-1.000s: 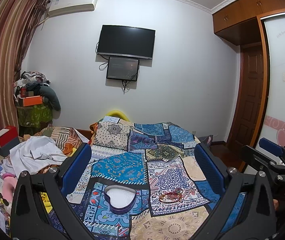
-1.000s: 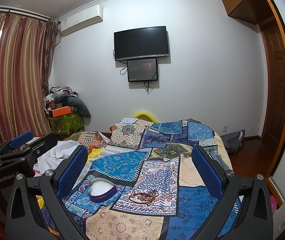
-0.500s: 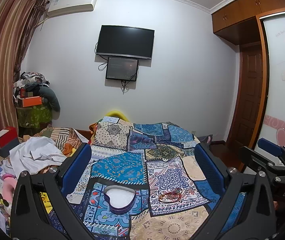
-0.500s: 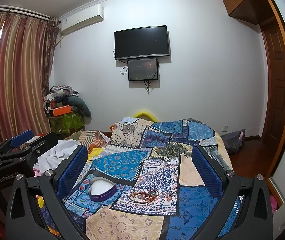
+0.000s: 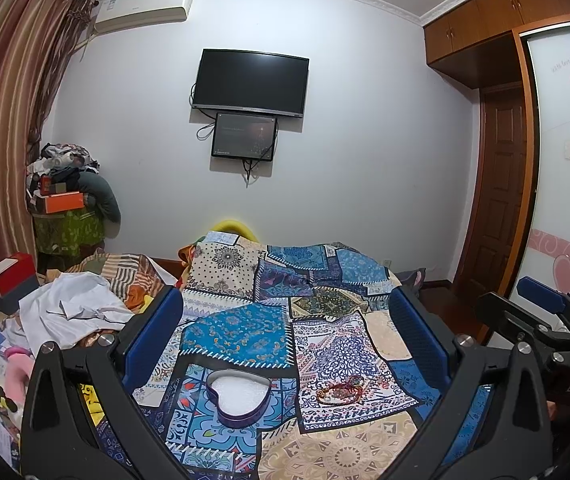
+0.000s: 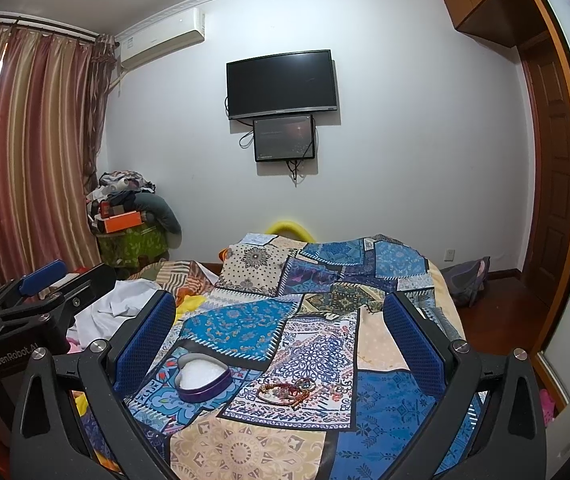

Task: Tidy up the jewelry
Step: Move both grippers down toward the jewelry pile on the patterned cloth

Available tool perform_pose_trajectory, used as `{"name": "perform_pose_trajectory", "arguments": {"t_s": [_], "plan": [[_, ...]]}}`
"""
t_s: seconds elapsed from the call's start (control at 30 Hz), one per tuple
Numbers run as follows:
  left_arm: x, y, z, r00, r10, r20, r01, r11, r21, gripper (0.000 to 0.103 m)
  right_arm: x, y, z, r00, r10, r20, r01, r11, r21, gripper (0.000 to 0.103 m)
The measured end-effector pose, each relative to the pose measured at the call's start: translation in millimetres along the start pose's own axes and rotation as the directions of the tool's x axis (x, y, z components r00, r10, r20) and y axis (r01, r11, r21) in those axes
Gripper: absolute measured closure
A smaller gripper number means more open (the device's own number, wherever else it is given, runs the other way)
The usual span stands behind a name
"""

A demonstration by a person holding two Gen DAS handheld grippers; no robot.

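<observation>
Nothing has shifted since a second ago. Left view: left gripper (image 5: 285, 330) fingers spread above the quilt (image 5: 237, 328); "DAS" on the right gripper (image 5: 541, 320). Right view: right gripper (image 6: 279, 330) fingers spread; "GenRobot.AI" readable; beads (image 6: 285, 392) lie just beside the tin (image 6: 203, 378).

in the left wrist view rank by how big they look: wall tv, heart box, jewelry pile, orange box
1. wall tv
2. heart box
3. jewelry pile
4. orange box, close to the pile in apparent size, and much farther away
</observation>
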State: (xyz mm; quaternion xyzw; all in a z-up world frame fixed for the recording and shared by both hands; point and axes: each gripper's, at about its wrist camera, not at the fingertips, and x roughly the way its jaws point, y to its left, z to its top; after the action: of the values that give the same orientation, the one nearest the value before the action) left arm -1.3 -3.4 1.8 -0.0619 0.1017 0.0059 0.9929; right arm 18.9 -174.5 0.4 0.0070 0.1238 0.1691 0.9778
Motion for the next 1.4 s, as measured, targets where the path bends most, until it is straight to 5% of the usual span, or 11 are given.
{"name": "perform_pose_trajectory", "arguments": {"t_s": [0.47, 0.7, 1.07, 1.4], "plan": [[19.5, -1.8, -4.6, 0.999, 0.008, -0.034, -0.007, 1.000, 0.007, 0.000, 13.4, -12.8, -1.7, 0.999, -0.003, -0.036, 0.004, 1.000, 0.015, 0.000], [60.8, -3.1, -19.9, 0.990, 0.004, -0.141, -0.003, 1.000, 0.010, 0.000, 39.2, -30.2, -16.5, 0.992, -0.050, -0.112, 0.052, 0.999, 0.017, 0.000], [145.9, -5.8, -73.5, 0.928, 0.008, -0.371, -0.006, 1.000, 0.005, 0.000, 91.3, -74.7, -53.2, 0.945, -0.118, -0.305, 0.137, 0.990, 0.042, 0.000], [192.4, -21.7, -119.2, 0.877, 0.022, -0.481, 0.011, 0.998, 0.067, 0.002, 124.4, -93.2, -81.1, 0.910, -0.082, -0.407, 0.114, 0.992, 0.054, 0.000]]}}
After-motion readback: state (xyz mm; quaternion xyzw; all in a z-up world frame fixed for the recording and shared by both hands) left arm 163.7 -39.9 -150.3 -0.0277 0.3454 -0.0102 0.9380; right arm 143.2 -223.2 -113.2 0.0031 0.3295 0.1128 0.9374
